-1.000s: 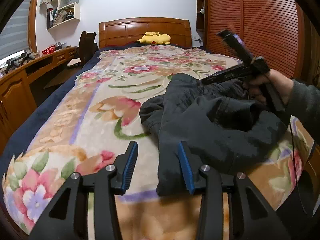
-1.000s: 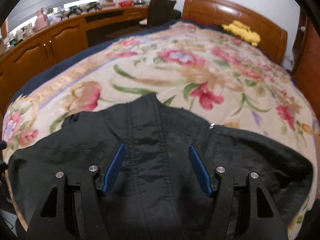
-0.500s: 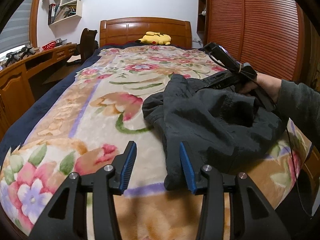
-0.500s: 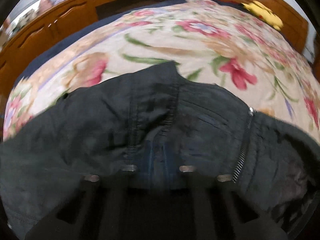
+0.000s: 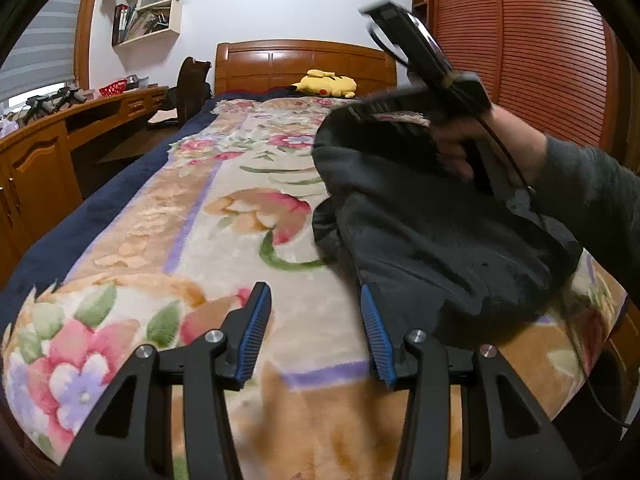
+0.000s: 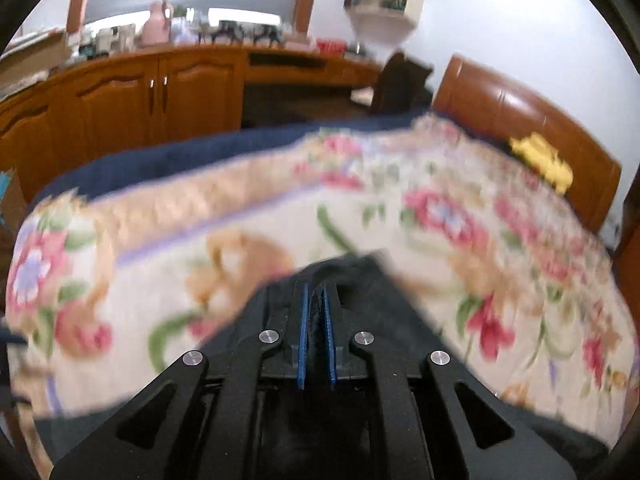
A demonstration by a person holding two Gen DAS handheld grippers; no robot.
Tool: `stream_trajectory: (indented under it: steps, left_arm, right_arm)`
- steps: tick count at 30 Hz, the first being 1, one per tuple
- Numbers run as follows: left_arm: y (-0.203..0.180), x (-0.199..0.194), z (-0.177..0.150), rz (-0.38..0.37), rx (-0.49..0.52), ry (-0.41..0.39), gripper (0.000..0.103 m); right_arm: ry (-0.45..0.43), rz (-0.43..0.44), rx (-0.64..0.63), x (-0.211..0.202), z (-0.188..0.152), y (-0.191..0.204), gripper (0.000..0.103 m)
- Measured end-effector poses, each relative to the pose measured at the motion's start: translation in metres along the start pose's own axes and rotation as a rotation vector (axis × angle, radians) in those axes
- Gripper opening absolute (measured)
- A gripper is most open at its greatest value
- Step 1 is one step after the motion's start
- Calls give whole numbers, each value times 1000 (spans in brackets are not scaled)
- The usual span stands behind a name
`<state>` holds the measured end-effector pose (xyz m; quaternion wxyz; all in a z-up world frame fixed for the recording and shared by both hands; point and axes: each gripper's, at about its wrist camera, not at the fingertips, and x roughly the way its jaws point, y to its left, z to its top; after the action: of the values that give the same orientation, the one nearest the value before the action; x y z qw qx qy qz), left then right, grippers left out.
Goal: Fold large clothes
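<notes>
A dark jacket [image 5: 440,232] is lying bunched on the right side of a floral blanket [image 5: 168,240] covering a bed. The right gripper [image 6: 316,312] is pinching a fold of the jacket, its blue pads [image 6: 303,332] nearly touching with dark cloth between them, and is holding that edge raised off the blanket. A hand [image 5: 480,140] in a grey sleeve [image 5: 592,192] is holding this gripper. The left gripper [image 5: 316,332] is hanging low near the foot of the bed, its fingers [image 5: 256,332] parted and holding nothing; its right finger is sitting just beside the jacket's near edge. A yellow plush toy [image 5: 326,83] is resting by the wooden headboard [image 5: 280,60].
</notes>
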<state>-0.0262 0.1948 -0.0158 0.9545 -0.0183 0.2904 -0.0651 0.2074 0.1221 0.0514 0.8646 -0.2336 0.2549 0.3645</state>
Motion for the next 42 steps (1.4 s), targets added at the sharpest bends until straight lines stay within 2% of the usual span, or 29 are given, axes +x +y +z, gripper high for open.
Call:
stream_trajectory:
  steps: [4,8,9,10,11,13,14,18,22,25,29,32,34,39,42]
  left_arm:
    - [-2,-2,3,5,5,-3,46]
    - [-10,0,8,-3,15,-7,47]
    - [-14,0,9,-6,18,-9,47]
    - [-17,1,11,-10,21,-10,47]
    - [-21,1,13,-16,24,-14,48]
    - [-31,1,17,-23,38,-21,48]
    - [-35,2,18,-25,42,-23,48]
    - [-49,9,22,-32,50,-13,49]
    - [-56,23,21,-15,51,14,50]
    - [-55,35,18,-10,29,40,50]
    - [-54,50,13,-2,1,67,50]
    - [-56,56,10,10,-5,78,50]
    - [-57,61,8,24,-4,88,51]
    - [-55,73,1,46,-10,108,51]
    - [-52,75,-3,45,-29,101,52]
  right_arm:
    - [-81,-40,6,-2,34,2,4]
    - [-70,-56,55,-2,43,-7,7]
    - [-50,-55,72,-2,42,-12,12]
    - [-8,-46,97,-3,39,-20,30]
    - [9,-45,115,-6,35,-28,54]
    - [9,-67,133,-20,25,-44,74]
    - [0,-91,137,-31,18,-52,76]
    - [13,-194,139,-71,-20,-90,77]
    - [92,-270,186,-109,-80,-146,77]
    - [159,-342,219,-126,-124,-180,77]
    - [221,-395,291,-141,-175,-216,77]
    - [251,-404,351,-147,-205,-237,76]
    - [284,-372,417,-144,-226,-253,74]
    - [325,-325,518,-131,-252,-270,73]
    - [388,-309,568,-116,-271,-280,73]
